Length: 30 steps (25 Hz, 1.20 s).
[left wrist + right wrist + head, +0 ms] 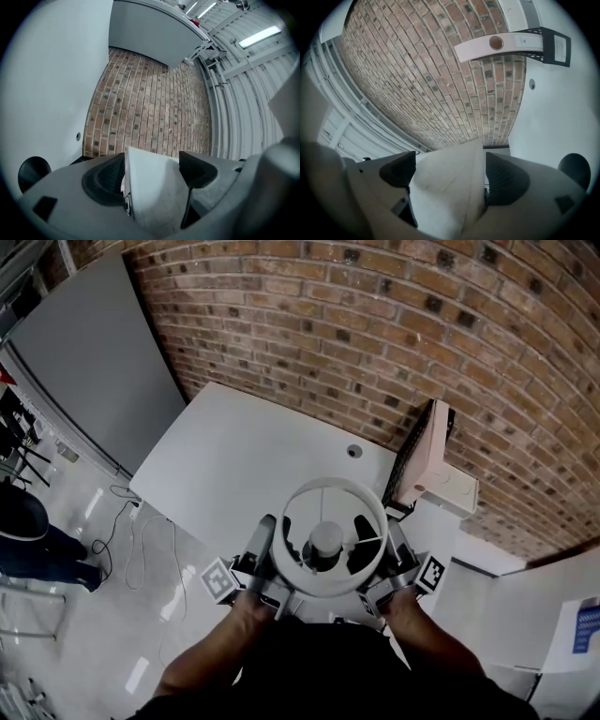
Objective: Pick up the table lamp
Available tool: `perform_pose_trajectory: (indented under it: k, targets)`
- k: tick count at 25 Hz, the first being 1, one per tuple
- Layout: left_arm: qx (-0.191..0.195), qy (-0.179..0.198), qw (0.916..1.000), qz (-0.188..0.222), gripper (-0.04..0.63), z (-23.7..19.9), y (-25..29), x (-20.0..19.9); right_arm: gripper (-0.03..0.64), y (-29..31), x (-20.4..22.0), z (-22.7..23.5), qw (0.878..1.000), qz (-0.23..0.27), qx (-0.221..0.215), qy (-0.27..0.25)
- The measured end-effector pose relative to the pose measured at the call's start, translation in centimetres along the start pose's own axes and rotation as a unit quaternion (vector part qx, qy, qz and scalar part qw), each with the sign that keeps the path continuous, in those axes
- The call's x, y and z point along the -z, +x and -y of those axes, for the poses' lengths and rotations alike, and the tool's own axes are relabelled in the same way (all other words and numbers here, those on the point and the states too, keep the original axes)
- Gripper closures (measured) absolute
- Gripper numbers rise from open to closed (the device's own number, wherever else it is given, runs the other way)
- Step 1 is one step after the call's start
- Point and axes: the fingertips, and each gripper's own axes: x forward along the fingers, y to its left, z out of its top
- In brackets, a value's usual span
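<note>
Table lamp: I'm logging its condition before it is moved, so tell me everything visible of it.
The white table lamp is seen from above: a round, open-topped shade of matt, fabric-like material, with thin spokes running to a grey central socket. It is upright, by the white table's near edge. The left gripper and right gripper each clamp the shade's wall from opposite sides, one jaw inside and one outside. Its base is hidden.

Hidden and cropped
Lampshade (330, 536) is hiding everything below left claw (275, 546) and right claw (382, 542); frame edges are cropping it between their jaws.
</note>
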Motion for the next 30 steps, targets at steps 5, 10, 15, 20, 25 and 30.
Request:
perform_pose_trajectory:
  k: [5,10,15,20,25,30]
  targets:
    - [0.009,-0.009,0.9999,-0.008,0.235,0.4,-0.9,0.5,0.144,-0.6,0.8,-0.2,1.0,0.001,-0.004,0.008]
    - [0.002,-0.016,0.9998,-0.012,0.241,0.4,-1.5,0.8,0.147,-1.2,1.4,-0.2,1.0,0.007,0.002,0.018]
    - [0.005,-0.018,0.9997,-0.016,0.241,0.5,-2.0,1.0,0.149,-1.7,1.9,-0.3,1.0,0.006,-0.001,0.02]
    - [0.008,-0.018,0.9997,-0.015,0.241,0.7,-2.2,1.1,0.15,-1.8,2.0,-0.3,1.0,0.005,-0.003,0.023]
    - [0.01,-0.018,0.9997,-0.015,0.241,0.7,-2.2,1.0,0.15,-1.7,2.0,-0.3,1.0,0.004,-0.003,0.021]
    - [0.011,-0.02,0.9996,-0.015,0.241,0.8,-2.2,1.1,0.155,-1.7,2.0,-0.4,1.0,0.004,-0.006,0.023]
